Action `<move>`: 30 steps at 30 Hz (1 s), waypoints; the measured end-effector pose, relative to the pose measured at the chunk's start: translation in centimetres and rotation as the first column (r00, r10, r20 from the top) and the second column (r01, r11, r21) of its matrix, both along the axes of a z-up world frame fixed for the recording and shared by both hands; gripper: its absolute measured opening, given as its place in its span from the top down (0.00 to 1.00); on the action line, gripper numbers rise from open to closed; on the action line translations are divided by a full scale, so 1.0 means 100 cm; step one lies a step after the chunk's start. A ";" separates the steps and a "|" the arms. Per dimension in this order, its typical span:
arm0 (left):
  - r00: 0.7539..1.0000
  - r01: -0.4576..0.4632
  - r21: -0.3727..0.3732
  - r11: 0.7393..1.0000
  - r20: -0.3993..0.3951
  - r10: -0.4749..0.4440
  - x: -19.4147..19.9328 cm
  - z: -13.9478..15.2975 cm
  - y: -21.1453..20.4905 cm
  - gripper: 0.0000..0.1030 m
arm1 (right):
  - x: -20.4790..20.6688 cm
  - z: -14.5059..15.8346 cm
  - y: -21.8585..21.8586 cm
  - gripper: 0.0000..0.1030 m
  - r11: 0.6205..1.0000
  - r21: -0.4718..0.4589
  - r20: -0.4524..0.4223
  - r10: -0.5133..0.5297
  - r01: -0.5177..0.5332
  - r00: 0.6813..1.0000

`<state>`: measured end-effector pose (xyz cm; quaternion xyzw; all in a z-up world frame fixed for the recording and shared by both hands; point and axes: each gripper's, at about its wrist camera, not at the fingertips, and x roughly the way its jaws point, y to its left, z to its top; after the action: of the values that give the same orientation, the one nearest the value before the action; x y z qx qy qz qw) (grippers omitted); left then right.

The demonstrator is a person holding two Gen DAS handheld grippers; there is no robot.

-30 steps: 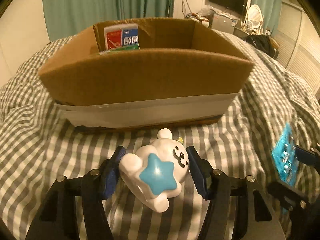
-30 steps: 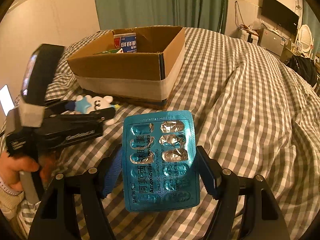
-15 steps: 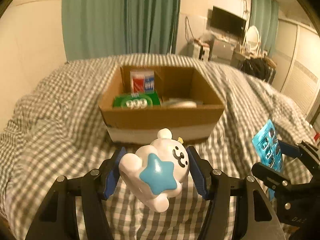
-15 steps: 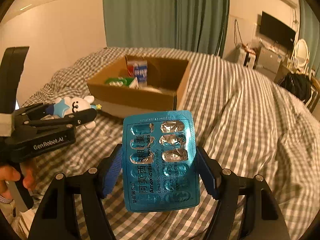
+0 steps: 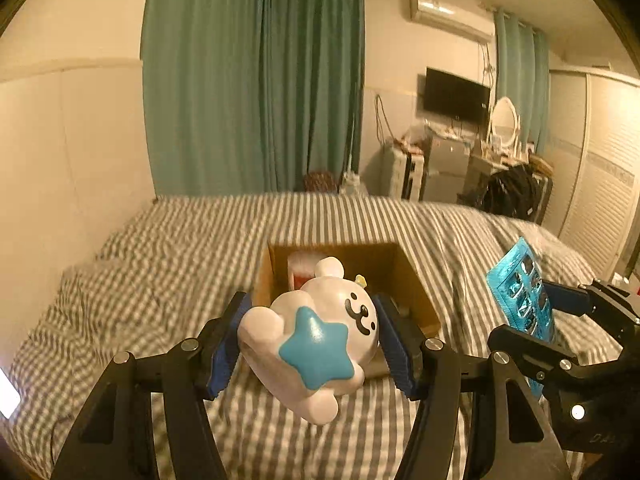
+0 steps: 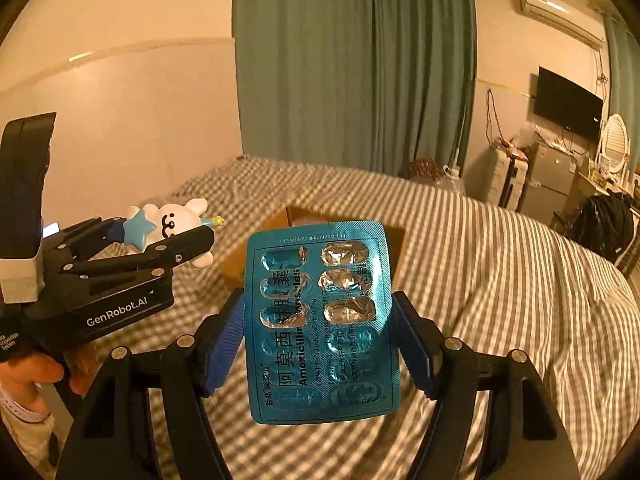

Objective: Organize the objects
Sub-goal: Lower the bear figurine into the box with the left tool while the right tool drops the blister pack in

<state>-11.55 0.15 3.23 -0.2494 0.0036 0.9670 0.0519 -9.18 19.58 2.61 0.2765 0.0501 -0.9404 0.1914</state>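
A white bear figurine [image 5: 316, 340] with a blue star on its front is pinched between the jaws of the left gripper [image 5: 314, 344], held in the air above the checked bed [image 5: 160, 264]. A blue blister pack [image 6: 322, 320] (several pockets already burst) is clamped upright in the right gripper [image 6: 320, 340]. An open cardboard box [image 5: 416, 292] is seen on the bed just beyond the figurine.

Bedroom behind the checked bed

Green curtains [image 5: 256, 84] hang at the far wall, past the grey-and-white checked bedspread [image 5: 160, 248]. To the right, a TV [image 5: 456, 96] is mounted on the wall under an air conditioner [image 5: 448, 16]. Below stand a cluttered desk with an oval mirror [image 5: 505, 120] and a dark bag [image 5: 512, 192].
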 end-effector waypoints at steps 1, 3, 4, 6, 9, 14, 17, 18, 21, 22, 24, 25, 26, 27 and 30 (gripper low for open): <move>1.000 -0.005 -0.002 1.000 -0.011 0.005 -0.006 0.005 -0.001 0.38 | -0.005 0.003 -0.001 0.32 1.000 -0.006 -0.002 0.002 -0.002 1.000; 1.000 -0.012 -0.003 1.000 -0.023 0.012 -0.016 0.010 -0.002 0.38 | -0.016 0.007 -0.003 0.32 1.000 -0.007 -0.009 0.001 -0.002 1.000; 0.999 -0.017 -0.003 1.000 -0.027 0.016 -0.022 0.013 -0.003 0.38 | -0.023 0.009 -0.004 0.32 1.000 -0.004 -0.014 0.000 0.000 1.000; 0.999 -0.024 -0.004 1.000 -0.034 0.023 -0.035 0.016 -0.005 0.38 | -0.039 0.012 -0.007 0.32 1.000 0.000 -0.018 -0.003 0.003 1.000; 0.999 -0.028 -0.011 1.000 -0.035 0.028 -0.056 0.016 -0.004 0.38 | -0.062 0.013 -0.008 0.32 1.000 -0.004 -0.016 -0.012 0.012 1.000; 1.000 -0.028 -0.026 0.999 -0.014 0.028 -0.094 0.005 0.000 0.38 | -0.107 0.009 -0.005 0.32 0.999 -0.015 -0.002 -0.031 0.031 1.000; 1.000 -0.029 -0.038 0.999 0.005 0.029 -0.116 -0.005 0.003 0.38 | -0.132 0.002 -0.009 0.32 0.999 -0.001 0.010 -0.032 0.032 0.999; 0.999 -0.030 -0.041 0.999 0.010 0.030 -0.122 -0.008 0.004 0.38 | -0.143 -0.002 -0.011 0.32 0.999 0.008 0.017 -0.032 0.032 0.999; 0.999 -0.024 -0.047 0.999 0.027 0.025 -0.140 -0.019 0.008 0.38 | -0.166 -0.017 -0.015 0.32 0.999 0.022 0.040 -0.029 0.029 0.999; 0.999 -0.019 -0.051 0.999 0.033 0.021 -0.145 -0.024 0.008 0.38 | -0.173 -0.022 -0.016 0.32 0.999 0.027 0.046 -0.030 0.029 0.998; 0.999 -0.010 -0.060 0.998 0.045 0.013 -0.158 -0.031 0.011 0.38 | -0.186 -0.035 -0.018 0.32 0.999 0.038 0.066 -0.041 0.038 0.997; 0.999 -0.007 -0.063 0.998 0.052 0.010 -0.162 -0.035 0.012 0.38 | -0.190 -0.041 -0.017 0.32 0.998 0.042 0.069 -0.045 0.042 0.997; 0.998 -0.005 -0.063 0.998 0.062 0.009 -0.168 -0.040 0.014 0.38 | -0.194 -0.046 -0.017 0.32 0.998 0.046 0.073 -0.046 0.043 0.996; 0.997 0.001 -0.060 0.998 0.074 0.003 -0.172 -0.046 0.014 0.38 | -0.198 -0.053 -0.015 0.32 0.998 0.049 0.081 -0.046 0.042 0.996; 0.995 0.009 -0.062 0.998 0.095 -0.003 -0.181 -0.060 0.017 0.38 | -0.204 -0.071 -0.012 0.32 0.998 0.042 0.111 -0.048 0.044 0.993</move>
<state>-29.62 1.81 -2.80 -0.2966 0.0323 0.9533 0.0473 -29.63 18.40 -4.48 0.3334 0.0514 -0.9265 0.1667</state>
